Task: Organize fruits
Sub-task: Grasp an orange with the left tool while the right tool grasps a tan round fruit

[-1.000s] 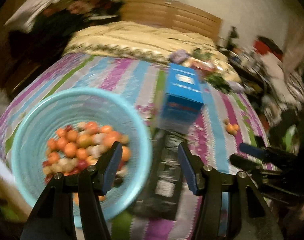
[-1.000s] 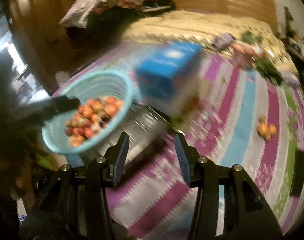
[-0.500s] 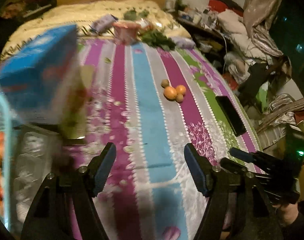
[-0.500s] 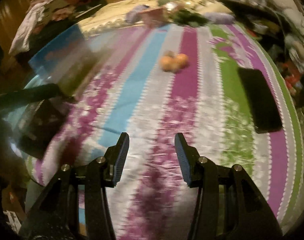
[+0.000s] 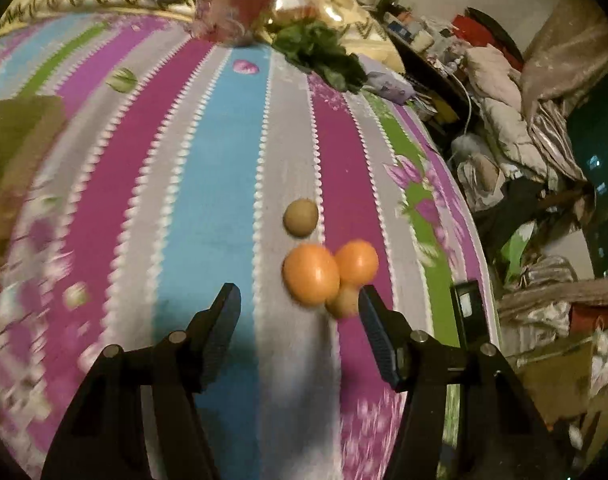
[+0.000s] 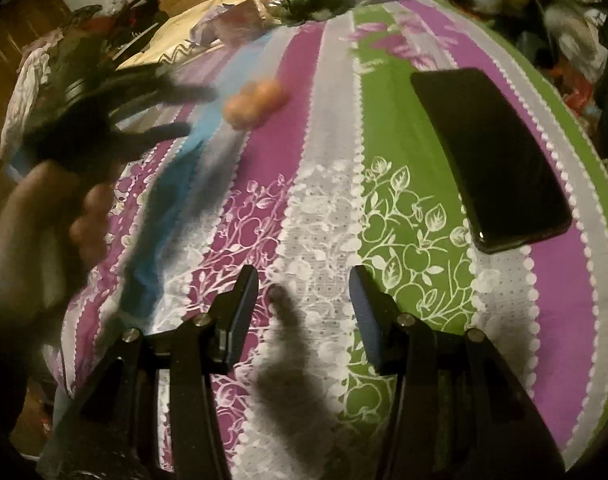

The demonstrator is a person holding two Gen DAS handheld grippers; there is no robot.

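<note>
The left gripper point(image 5: 300, 304) hangs just before the oranges point(image 5: 311, 274) near the bed's point(image 5: 208, 200) right edge, its jaws closing but empty, probably to take one. The right gripper point(image 6: 304, 292) waits released and empty.
</note>
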